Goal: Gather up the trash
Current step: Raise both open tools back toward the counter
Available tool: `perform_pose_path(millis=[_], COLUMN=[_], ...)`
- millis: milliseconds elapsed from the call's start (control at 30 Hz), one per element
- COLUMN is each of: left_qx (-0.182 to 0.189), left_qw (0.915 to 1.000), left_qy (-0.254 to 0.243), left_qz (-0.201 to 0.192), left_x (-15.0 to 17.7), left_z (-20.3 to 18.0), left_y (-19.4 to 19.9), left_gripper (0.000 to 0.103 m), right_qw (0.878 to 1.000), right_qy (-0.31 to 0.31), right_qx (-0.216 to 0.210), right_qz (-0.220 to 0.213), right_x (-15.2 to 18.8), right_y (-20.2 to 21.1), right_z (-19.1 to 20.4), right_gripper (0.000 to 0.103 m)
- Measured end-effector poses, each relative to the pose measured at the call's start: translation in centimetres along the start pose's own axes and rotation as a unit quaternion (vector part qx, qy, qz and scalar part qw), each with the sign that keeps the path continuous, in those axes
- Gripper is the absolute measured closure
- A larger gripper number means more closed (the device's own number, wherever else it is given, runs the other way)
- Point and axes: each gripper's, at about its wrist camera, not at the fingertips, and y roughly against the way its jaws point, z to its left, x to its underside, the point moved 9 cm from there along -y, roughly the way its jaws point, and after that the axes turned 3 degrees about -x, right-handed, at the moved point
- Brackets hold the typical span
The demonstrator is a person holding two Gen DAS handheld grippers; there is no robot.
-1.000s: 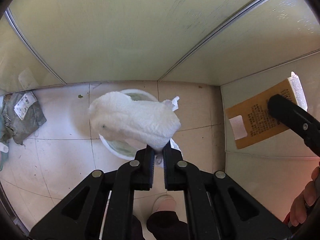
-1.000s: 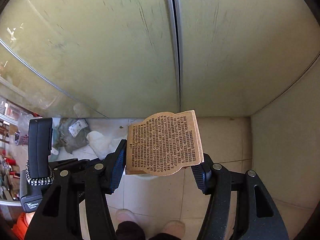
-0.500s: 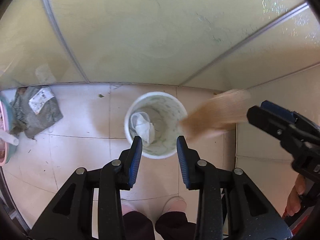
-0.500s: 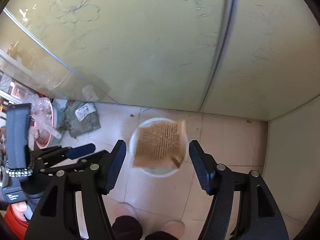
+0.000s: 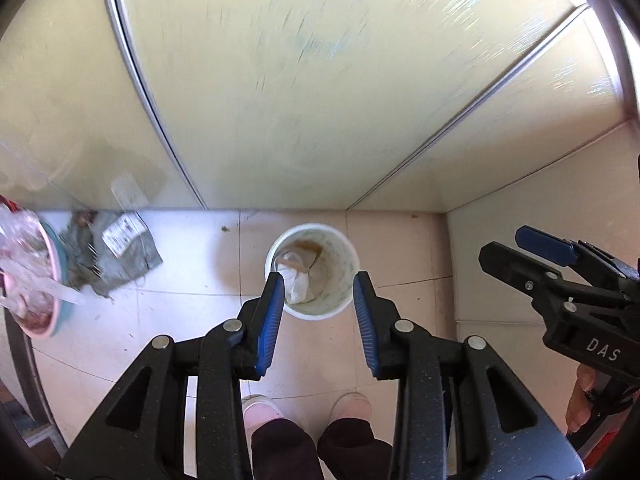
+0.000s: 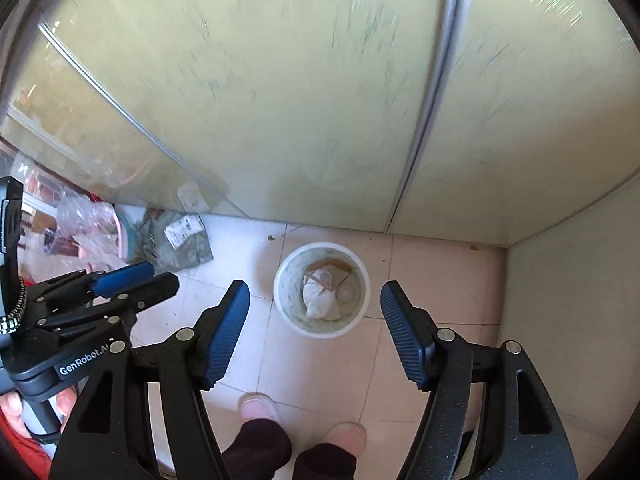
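Observation:
A white bin (image 5: 347,257) stands on the tiled floor, far below both grippers. Inside it lie a crumpled white wad (image 5: 294,282) and a brown printed card (image 5: 309,249); the right wrist view shows the same bin (image 6: 361,280), wad (image 6: 319,301) and card (image 6: 337,271). My left gripper (image 5: 319,300) is open above the bin with nothing between its fingers. My right gripper (image 6: 313,293) hangs over the bin too, its jaws opening and empty. Each gripper shows at the edge of the other's view: the right gripper (image 5: 540,250) and the left gripper (image 6: 132,277).
A grey bag with a white label (image 5: 116,256) lies on the floor left of the bin, beside a pink basin (image 5: 36,320) holding clear plastic. Pale green panels (image 5: 320,100) rise behind the bin, a wall (image 5: 520,264) to its right. The person's shoes (image 5: 260,408) stand below.
The left gripper let go of the white wad and the right one let go of the brown card. Both fell into the bin. Both grippers rose, so the bin looks smaller.

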Motion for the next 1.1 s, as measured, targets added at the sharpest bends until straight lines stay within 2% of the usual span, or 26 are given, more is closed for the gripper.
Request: perform_pose_path(millis=[300,533,667,833,933,1100], left_qx=[-0.005,0.004,0.018,0.020,0.019,0.014], left_qw=[0.9977,0.9885,0.9798,0.9647,0.9549,0.9367], left_qy=[-0.033,-0.058,-0.068,-0.086,-0.092,-0.092], left_qz=[-0.060,-0.140,-0.187,-0.248,-0.282,-0.338], left_x=[-3.5,-6.3,-7.9,-9.4,-9.9,-10.7], left_z=[-3.5,-5.7,-6.0,-6.7,-6.3,-5.6], left_y=[16.5,30.2,37.3,45.1,49.4,54.7], left_gripper=[0.065,0.061,0.057,0.053,0.051,0.040], right_qw=[0.998,0.991,0.981,0.963,0.951,0.927], right_qy=[-0.019,-0.023,-0.019,-0.015,-0.017,-0.022], right_qx=[0.021,0.032,0.044,0.054,0.060,0.073], right_qz=[-0.053,-0.130,-0.189,-0.262,-0.303,-0.368], right_x=[-2.3,-4.5,-5.8,-7.3,-8.2,-8.9], right_y=[14.1,26.4,33.3,40.7,44.6,49.4], right_z=[1.9,4.1,5.7,8.0,9.6,11.0], right_gripper=[0.038,0.038,0.038,0.038,0.038,0.034])
